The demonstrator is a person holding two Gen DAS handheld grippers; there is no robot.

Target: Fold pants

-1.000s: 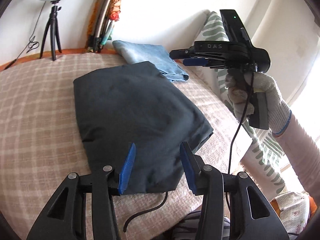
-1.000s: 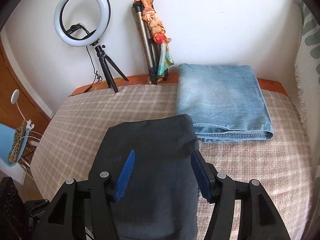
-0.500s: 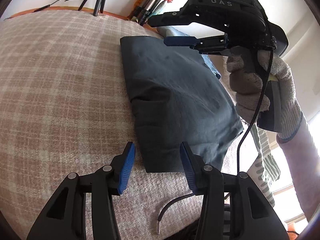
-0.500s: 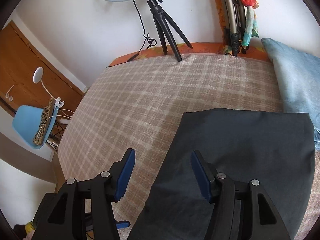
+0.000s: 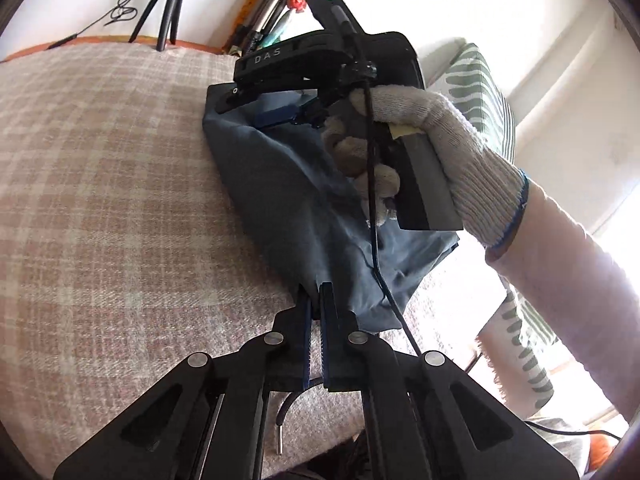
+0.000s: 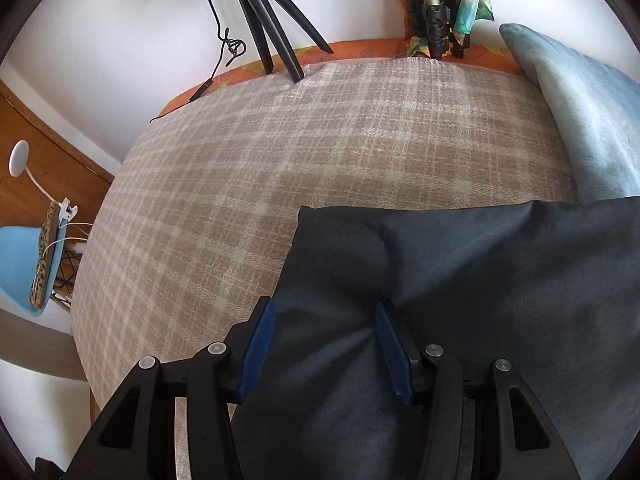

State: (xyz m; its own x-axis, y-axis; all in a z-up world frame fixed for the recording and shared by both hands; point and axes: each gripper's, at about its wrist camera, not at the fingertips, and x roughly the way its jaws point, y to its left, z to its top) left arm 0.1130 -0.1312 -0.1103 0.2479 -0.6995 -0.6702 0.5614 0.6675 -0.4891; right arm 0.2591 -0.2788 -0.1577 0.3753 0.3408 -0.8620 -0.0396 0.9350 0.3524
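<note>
Folded dark grey pants [image 5: 304,200] lie on the plaid bed cover [image 5: 100,200]. My left gripper [image 5: 316,300] is shut on the pants' near corner, and the cloth rises a little into the pinch. In the left wrist view my right gripper [image 5: 256,110], held by a gloved hand [image 5: 420,120], is down at the far end of the pants. In the right wrist view the right gripper [image 6: 326,320] straddles the left edge of the pants [image 6: 500,280]. Its jaws are closing, still wide apart, with cloth between them. The fabric puckers at the right finger [image 6: 390,340].
Folded light-blue jeans [image 6: 592,128] lie past the dark pants at the back right. Two tripods [image 6: 272,20] [image 6: 436,8] stand against the wall at the bed's far edge. A blue chair [image 6: 20,264] is off the left side. A black cable [image 5: 376,200] hangs across the pants.
The left gripper has closed on the near corner of the pants. The right gripper has come down onto the far end of the pants, and its jaws have narrowed a little.
</note>
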